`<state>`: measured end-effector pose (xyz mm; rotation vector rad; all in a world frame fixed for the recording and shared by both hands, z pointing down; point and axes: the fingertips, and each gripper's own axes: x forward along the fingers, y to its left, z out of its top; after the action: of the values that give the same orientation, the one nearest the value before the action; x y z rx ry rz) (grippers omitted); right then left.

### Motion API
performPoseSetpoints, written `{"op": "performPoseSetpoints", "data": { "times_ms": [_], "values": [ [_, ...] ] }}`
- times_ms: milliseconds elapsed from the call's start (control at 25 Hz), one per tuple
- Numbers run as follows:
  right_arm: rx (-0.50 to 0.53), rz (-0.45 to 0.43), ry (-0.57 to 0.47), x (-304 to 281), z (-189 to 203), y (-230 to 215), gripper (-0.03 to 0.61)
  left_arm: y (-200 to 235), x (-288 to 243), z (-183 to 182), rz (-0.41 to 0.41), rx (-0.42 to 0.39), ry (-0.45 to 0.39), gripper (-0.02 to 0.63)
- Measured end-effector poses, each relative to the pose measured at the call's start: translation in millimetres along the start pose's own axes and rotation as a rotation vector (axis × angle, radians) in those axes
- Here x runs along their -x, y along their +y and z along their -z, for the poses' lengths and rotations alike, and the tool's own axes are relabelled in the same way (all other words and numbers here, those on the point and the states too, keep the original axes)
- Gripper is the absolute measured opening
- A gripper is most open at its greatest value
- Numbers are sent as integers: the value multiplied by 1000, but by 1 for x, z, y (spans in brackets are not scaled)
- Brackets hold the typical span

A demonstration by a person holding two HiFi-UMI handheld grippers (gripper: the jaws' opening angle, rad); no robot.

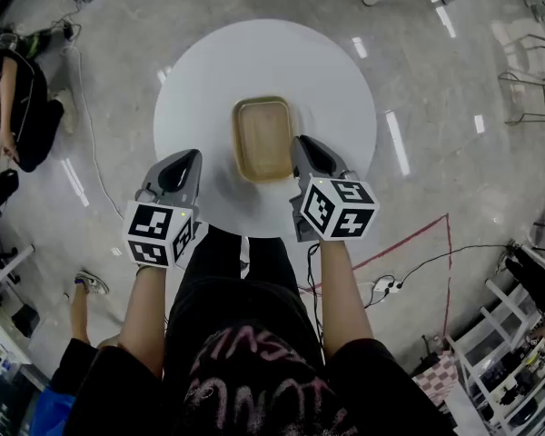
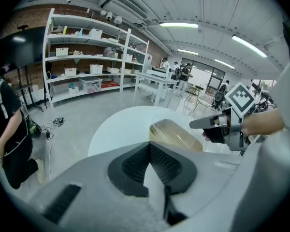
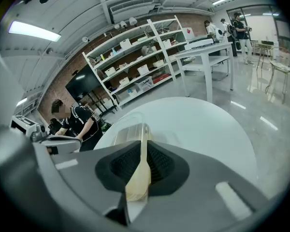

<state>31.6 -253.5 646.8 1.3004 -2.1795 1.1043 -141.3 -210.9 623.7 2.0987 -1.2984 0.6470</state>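
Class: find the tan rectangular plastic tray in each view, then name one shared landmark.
Head view: tan rectangular plastic tray, centre.
Left gripper view: tray right of centre, beyond the jaws.
Right gripper view: tray left of centre, rim between jaws.
Shared landmark: round white table.

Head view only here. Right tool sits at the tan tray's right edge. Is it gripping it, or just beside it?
Observer: Gripping. The right gripper view shows the right tool with its jaws closed on the thin rim of the tray.
Operator: Left tool?
Observer: The left gripper view shows the left tool with jaws together and nothing between them. The tray lies ahead of it, apart.
Operator: Surroundings?
Observer: White shelving with bins stands by a brick wall, beyond the table.
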Motion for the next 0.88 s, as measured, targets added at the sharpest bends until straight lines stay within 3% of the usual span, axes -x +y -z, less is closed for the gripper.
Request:
{"op": "performPoseSetpoints", "data": {
  "times_ms": [880],
  "values": [
    [42, -40, -198, 79, -46, 49, 49, -23, 65, -49, -39, -49, -127, -5]
  ]
}}
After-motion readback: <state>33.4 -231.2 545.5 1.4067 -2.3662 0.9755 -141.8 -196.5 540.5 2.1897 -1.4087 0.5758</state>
